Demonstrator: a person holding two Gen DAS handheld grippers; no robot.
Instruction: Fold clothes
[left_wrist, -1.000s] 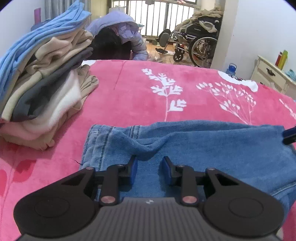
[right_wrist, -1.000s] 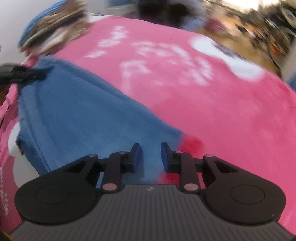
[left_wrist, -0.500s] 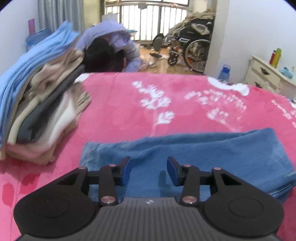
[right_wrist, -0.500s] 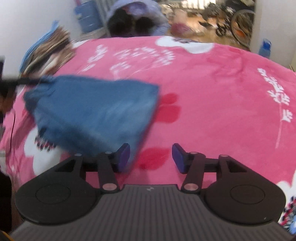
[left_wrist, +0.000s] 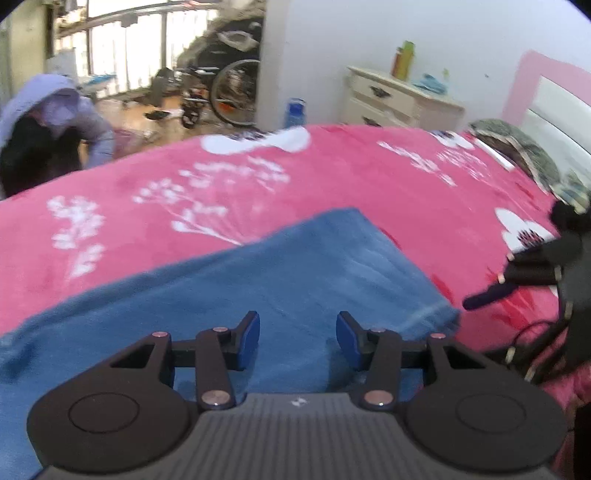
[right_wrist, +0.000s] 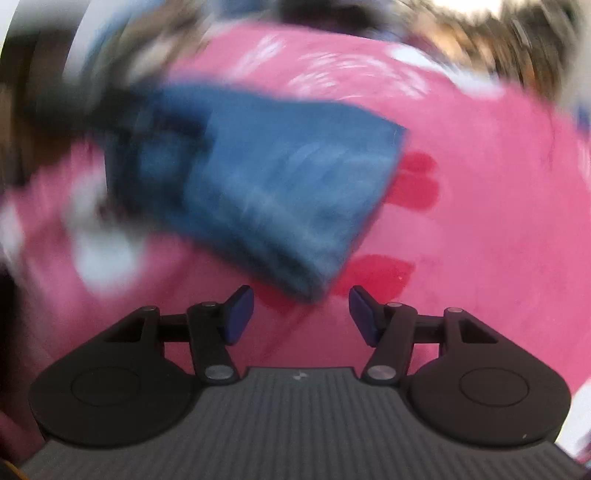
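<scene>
From the left wrist view, the left tongs (left_wrist: 297, 338) hang with jaws apart and nothing between them, right over the jeans (left_wrist: 236, 295), which lie flat on the pink blanket (left_wrist: 332, 184), a squared end ahead and to the right. Further right, the right tongs (left_wrist: 484, 299) point in toward that end, just off the cloth. One pair of jeans, one person (left_wrist: 48, 129) bent over far ahead at the left, one dresser (left_wrist: 399, 99) by the wall.

From the right wrist view, heavily blurred, the right tongs (right_wrist: 301, 312) also stand apart and empty, with the jeans (right_wrist: 280, 188) just ahead and slightly left, a thick layered edge nearest. How many layers I cannot count.

The risk, I'd judge: with this much blur, a fast swing could nudge the near edge and spill the layers, or a pinch could catch only the top one.
</scene>
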